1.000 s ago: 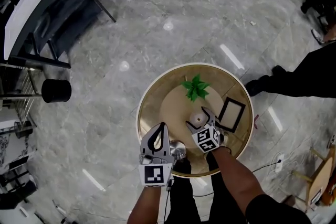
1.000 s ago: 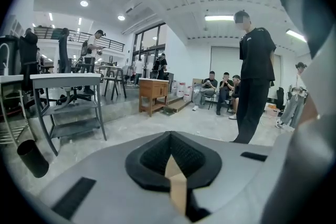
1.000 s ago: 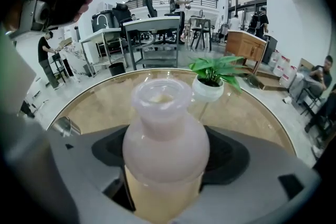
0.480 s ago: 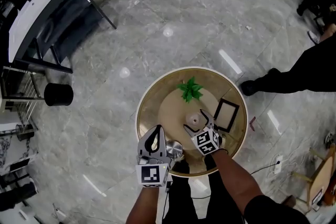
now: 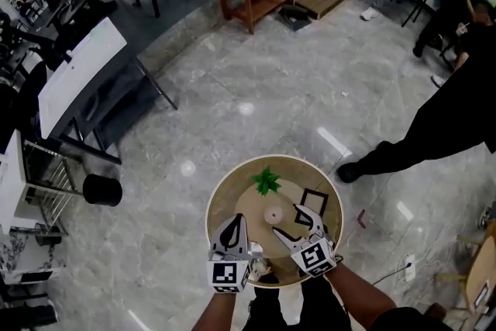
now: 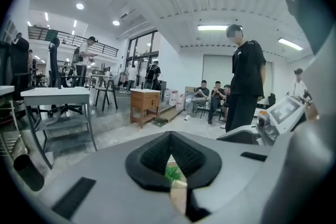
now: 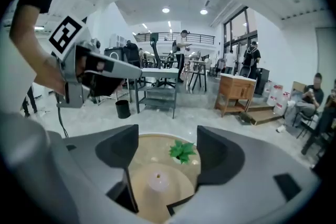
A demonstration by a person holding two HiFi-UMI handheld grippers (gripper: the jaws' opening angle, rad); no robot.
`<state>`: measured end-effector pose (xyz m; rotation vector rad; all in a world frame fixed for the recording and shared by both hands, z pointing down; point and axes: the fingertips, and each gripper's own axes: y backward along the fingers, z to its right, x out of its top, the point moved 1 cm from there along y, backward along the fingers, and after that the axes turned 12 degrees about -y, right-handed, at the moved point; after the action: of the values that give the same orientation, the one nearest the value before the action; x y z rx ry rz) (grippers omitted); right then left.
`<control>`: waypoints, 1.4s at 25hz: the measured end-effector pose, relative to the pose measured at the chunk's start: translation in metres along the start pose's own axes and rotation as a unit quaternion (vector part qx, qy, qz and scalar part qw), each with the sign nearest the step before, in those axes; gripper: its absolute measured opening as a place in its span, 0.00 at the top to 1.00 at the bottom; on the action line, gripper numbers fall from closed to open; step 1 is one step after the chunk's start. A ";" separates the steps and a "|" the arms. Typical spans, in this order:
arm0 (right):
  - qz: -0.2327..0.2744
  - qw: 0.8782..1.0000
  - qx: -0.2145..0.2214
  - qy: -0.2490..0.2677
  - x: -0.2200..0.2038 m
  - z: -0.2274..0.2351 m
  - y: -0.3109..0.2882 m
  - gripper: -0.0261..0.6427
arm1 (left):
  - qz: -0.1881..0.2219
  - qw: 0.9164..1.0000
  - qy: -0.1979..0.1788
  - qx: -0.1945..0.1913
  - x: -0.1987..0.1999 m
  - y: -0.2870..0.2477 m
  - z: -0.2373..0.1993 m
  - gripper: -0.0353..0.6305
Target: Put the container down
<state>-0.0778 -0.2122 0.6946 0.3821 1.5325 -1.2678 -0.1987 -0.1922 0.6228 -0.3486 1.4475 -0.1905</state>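
Both tongs are held over the table [image 5: 221, 201]: the left tongs [image 6: 170, 152] are pressed together, empty; the right tongs [image 7: 164, 152] are spread apart, just narrowed slightly, nothing between them. The container [image 5: 273, 215] is set upright mid-table, near a plant [image 5: 266, 181].

The container [image 5: 273, 215] was small, pale and rounded, standing upright at the middle of the tan mat [image 5: 249, 207] on the table [image 5: 223, 198], near the plant [image 5: 266, 181].
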 end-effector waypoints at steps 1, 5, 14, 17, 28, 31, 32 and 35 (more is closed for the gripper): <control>0.015 1.000 -0.001 -0.003 0.019 -0.001 0.014 0.46 | 0.006 1.000 0.002 -0.003 0.016 0.001 0.003 0.96; 0.068 0.998 -0.012 0.001 0.096 -0.007 0.065 0.53 | 0.025 0.999 -0.011 -0.021 0.071 0.009 0.010 0.96; 0.164 0.985 -0.052 0.022 0.171 0.000 0.155 0.72 | 0.064 0.996 -0.038 -0.047 0.137 0.028 0.041 0.96; 0.188 0.980 -0.063 0.004 0.198 -0.002 0.180 0.78 | 0.076 0.994 -0.054 -0.051 0.153 0.033 0.049 0.96; 0.226 0.970 -0.086 0.006 0.221 0.008 0.223 0.96 | 0.092 0.993 -0.054 -0.056 0.174 0.051 0.078 0.96; 0.231 0.969 -0.089 0.010 0.225 0.011 0.227 0.96 | 0.095 0.993 -0.056 -0.051 0.177 0.053 0.077 0.96; 0.233 0.968 -0.089 0.011 0.228 0.013 0.228 0.96 | 0.096 0.992 -0.057 -0.050 0.180 0.053 0.077 0.96; 0.237 0.967 -0.089 0.014 0.233 0.018 0.229 0.96 | 0.099 0.992 -0.058 -0.046 0.186 0.052 0.076 0.96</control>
<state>0.0172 -0.2226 0.3814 0.6091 1.4516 -0.7481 -0.1055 -0.1972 0.4378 -0.2835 1.3677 0.0561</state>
